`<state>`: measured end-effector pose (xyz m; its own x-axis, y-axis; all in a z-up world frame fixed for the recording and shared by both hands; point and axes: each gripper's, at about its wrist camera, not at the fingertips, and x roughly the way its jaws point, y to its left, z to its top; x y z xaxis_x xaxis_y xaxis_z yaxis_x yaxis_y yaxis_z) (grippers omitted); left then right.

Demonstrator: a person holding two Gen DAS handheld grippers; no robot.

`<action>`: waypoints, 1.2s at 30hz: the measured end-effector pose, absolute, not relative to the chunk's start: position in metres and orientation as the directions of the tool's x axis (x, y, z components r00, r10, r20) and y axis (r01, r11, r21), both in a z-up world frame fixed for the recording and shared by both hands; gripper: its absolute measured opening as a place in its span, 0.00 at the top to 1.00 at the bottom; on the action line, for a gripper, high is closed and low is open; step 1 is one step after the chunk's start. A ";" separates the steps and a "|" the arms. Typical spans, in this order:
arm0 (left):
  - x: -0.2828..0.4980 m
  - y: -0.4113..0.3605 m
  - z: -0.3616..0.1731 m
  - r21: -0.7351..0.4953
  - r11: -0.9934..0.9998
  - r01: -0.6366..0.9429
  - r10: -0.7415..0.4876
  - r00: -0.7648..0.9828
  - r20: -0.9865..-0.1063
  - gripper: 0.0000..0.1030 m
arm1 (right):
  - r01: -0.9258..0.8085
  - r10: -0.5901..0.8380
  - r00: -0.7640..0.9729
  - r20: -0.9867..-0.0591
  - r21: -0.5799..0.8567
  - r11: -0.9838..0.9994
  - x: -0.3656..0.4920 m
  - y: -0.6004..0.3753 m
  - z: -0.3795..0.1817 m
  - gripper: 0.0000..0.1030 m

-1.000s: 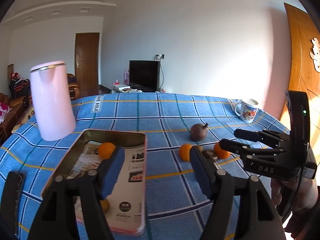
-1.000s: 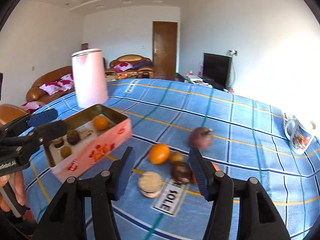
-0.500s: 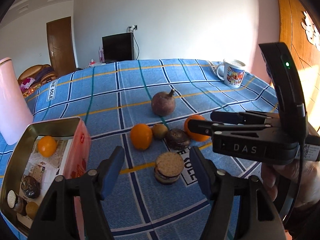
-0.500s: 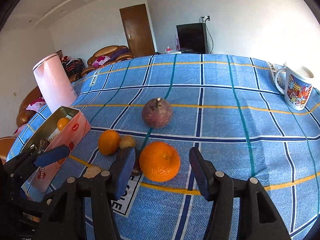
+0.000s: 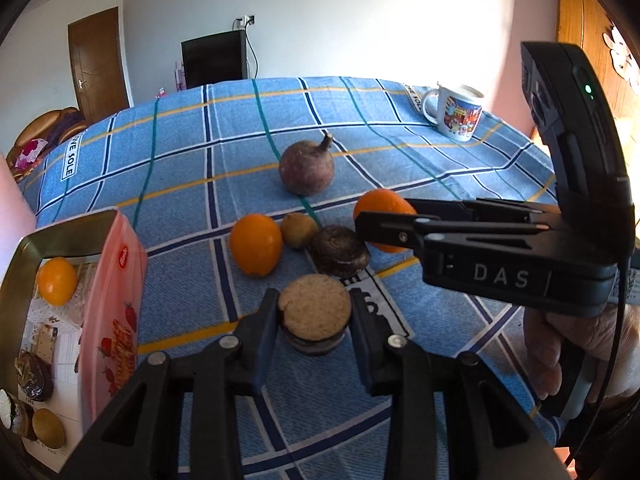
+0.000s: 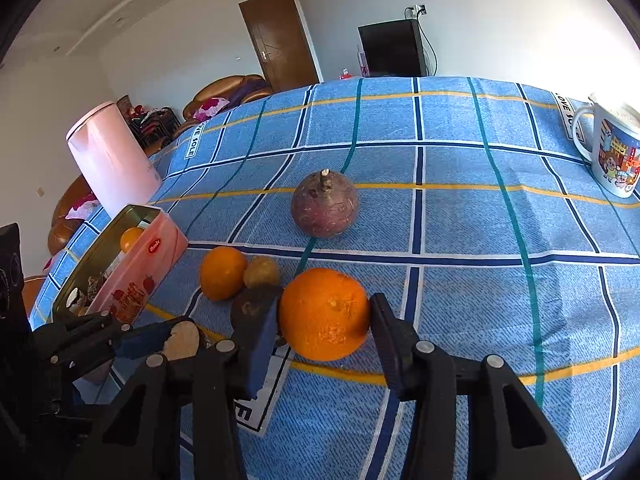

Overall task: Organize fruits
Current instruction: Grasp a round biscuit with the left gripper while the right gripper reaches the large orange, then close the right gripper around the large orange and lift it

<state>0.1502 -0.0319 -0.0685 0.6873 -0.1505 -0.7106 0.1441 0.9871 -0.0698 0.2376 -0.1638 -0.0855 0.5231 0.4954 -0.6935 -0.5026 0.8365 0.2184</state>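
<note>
Left gripper (image 5: 314,316) closing on sandwich cookie (image 5: 314,314), pads touching: light, crumbly, grip gently. Right gripper (image 6: 324,330) closing around big orange (image 6: 324,314) on tablecloth (image 6: 460,220): firm, rolls; pinch at equator.

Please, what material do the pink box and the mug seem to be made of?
The box: probably tin, since its bare rim and inner walls shine like metal; the outside carries a glossy pink print. The mug: likely glazed ceramic, with a smooth white handle and a shiny picture.

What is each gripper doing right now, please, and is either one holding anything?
Left gripper: closing, pads against the sandwich biscuit.
Right gripper: closing around the large orange, pads touching it.
</note>
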 end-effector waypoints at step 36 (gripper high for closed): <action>0.109 -0.016 -0.038 -0.031 0.999 0.037 -0.048 0.878 -0.476 0.65 | -0.572 0.555 0.713 -0.428 0.103 0.814 0.183 -0.175 -0.046 0.54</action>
<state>0.1095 -0.0158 -0.0377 0.8781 -0.0479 -0.4761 0.0374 0.9988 -0.0315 0.1833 -0.1755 -0.0465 0.7130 0.5552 -0.4282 -0.5720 0.8138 0.1028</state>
